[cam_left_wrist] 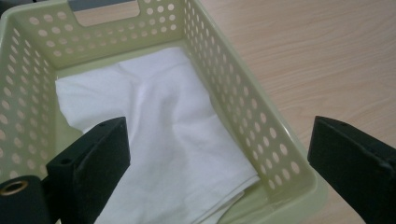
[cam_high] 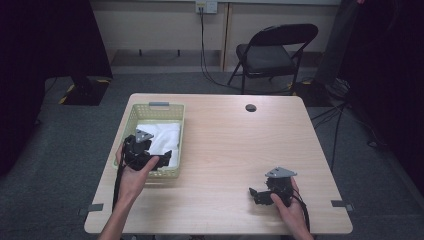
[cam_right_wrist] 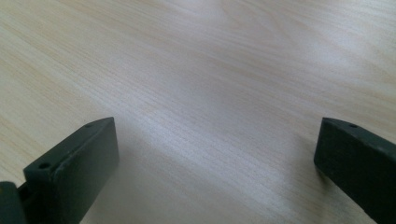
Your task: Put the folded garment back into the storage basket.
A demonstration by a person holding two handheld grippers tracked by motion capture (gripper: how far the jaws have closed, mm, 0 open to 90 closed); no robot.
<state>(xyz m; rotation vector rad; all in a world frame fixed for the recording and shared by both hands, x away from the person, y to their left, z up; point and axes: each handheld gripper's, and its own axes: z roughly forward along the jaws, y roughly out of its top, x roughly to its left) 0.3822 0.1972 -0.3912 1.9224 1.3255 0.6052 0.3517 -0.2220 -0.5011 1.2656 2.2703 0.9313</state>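
A pale green perforated basket [cam_high: 131, 118] stands on the left part of the wooden table [cam_high: 225, 140], with a folded white cloth [cam_high: 161, 137] lying flat inside it. My left gripper [cam_high: 159, 159] hovers over the basket's near end, open, nothing between its jaws. In the left gripper view the cloth [cam_left_wrist: 159, 135] lies below the wide-apart jaws and the basket's right wall [cam_left_wrist: 243, 107] runs between them. My right gripper [cam_high: 255, 195] rests low over the table near the front right, open and empty, above bare wood [cam_right_wrist: 210, 93].
A round cable grommet [cam_high: 250, 107] sits in the table's far middle. A black folding chair [cam_high: 272, 52] stands beyond the table. A dark stand base [cam_high: 82, 90] is on the floor at far left, and cables [cam_high: 335, 120] trail to the right.
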